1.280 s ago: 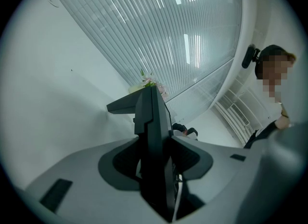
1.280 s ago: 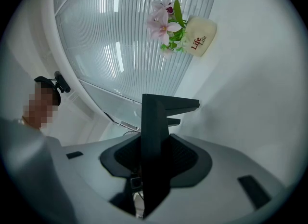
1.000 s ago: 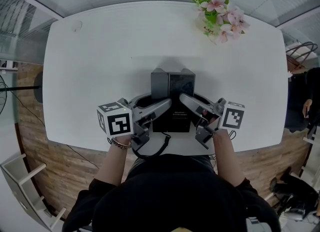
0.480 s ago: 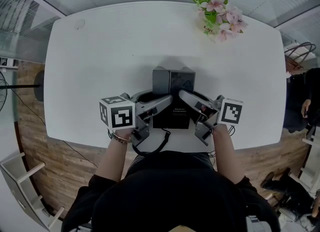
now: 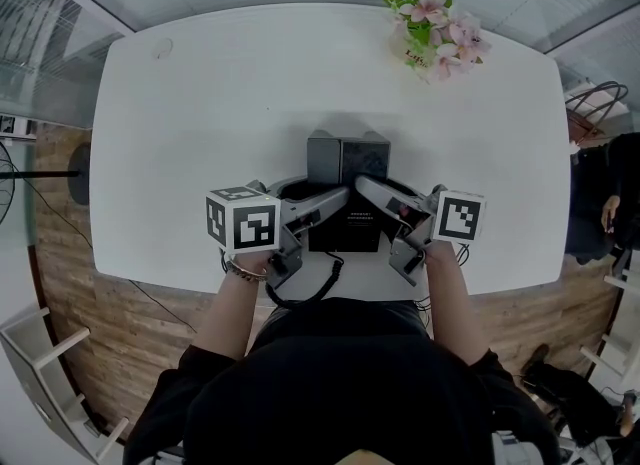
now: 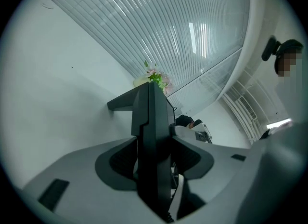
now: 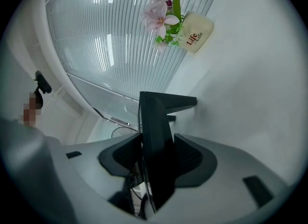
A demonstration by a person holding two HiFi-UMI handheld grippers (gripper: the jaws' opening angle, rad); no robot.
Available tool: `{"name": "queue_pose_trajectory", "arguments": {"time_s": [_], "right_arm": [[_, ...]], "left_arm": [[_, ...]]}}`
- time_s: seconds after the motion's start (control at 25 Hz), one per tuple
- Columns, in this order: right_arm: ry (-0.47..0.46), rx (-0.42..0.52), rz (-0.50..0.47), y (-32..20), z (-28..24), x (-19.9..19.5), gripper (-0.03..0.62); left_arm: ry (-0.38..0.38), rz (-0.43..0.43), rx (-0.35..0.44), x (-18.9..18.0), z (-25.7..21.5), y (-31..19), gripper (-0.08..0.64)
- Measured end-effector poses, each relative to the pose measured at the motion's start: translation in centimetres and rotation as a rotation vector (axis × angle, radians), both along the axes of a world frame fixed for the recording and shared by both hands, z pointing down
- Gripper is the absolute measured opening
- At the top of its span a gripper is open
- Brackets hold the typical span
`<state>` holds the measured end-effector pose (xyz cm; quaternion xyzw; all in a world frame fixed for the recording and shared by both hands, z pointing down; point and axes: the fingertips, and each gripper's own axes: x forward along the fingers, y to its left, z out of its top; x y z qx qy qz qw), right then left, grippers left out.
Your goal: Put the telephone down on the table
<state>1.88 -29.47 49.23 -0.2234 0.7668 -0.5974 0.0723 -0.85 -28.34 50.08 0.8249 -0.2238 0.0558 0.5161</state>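
A black telephone (image 5: 346, 165) stands on the white table (image 5: 200, 113) near its front edge, with a black coiled cord (image 5: 300, 298) hanging off the edge. My left gripper (image 5: 330, 203) straddles its left side and my right gripper (image 5: 372, 193) its right side. In the left gripper view the telephone's edge (image 6: 151, 117) sits between the jaws of the left gripper (image 6: 154, 156), with a thin pale gap beside one pad. In the right gripper view the telephone's other edge (image 7: 156, 117) stands between the right gripper's (image 7: 156, 156) pads, very close to both. Both pairs of jaws have just been opening.
A bunch of pink flowers (image 5: 437, 28) in a cream pouch (image 7: 195, 35) lies at the table's far right. The table's front edge runs just under both grippers. A wooden floor and a white shelf (image 5: 50, 353) lie below left. A person (image 5: 610, 208) stands at the right.
Both grippers keep their places at the telephone's sides, and the telephone has not moved. The marker cubes sit slightly nearer each other in the picture.
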Motion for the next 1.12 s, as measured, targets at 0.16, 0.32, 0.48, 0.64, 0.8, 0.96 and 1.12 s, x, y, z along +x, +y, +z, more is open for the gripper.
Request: {"name": "queue_pose_trajectory", "arguments": {"time_s": [0.16, 0.32, 0.48, 0.64, 0.8, 0.96, 1.12], "right_arm": [[0.045, 0.008, 0.009, 0.0, 0.1, -0.1, 0.211], [0.091, 0.023, 0.017, 0.0, 0.1, 0.1, 0.215], [0.167, 0.058, 0.012, -0.1, 0.4, 0.4, 0.221], [0.225, 0.084, 0.026, -0.2, 0.9, 0.9, 0.227], [0.255, 0.107, 0.038, -0.2, 0.7, 1.1, 0.235], [0.296, 0.126, 0.038, 0.1, 0.8, 1.2, 0.236], [0.315, 0.139, 0.050, 0.3, 0.7, 1.3, 0.244]], "left_arm": [[-0.024, 0.008, 0.016, -0.1, 0.0, 0.0, 0.224], [-0.056, 0.011, 0.034, -0.2, 0.0, 0.0, 0.226], [-0.081, 0.009, 0.049, -0.3, 0.0, -0.1, 0.230], [-0.105, 0.001, 0.066, -0.4, 0.0, -0.1, 0.238], [-0.145, -0.002, 0.091, -0.4, 0.0, 0.0, 0.244], [-0.198, 0.002, 0.122, -0.4, 0.0, 0.2, 0.250], [-0.230, 0.004, 0.143, -0.5, 0.0, 0.3, 0.250]]}}
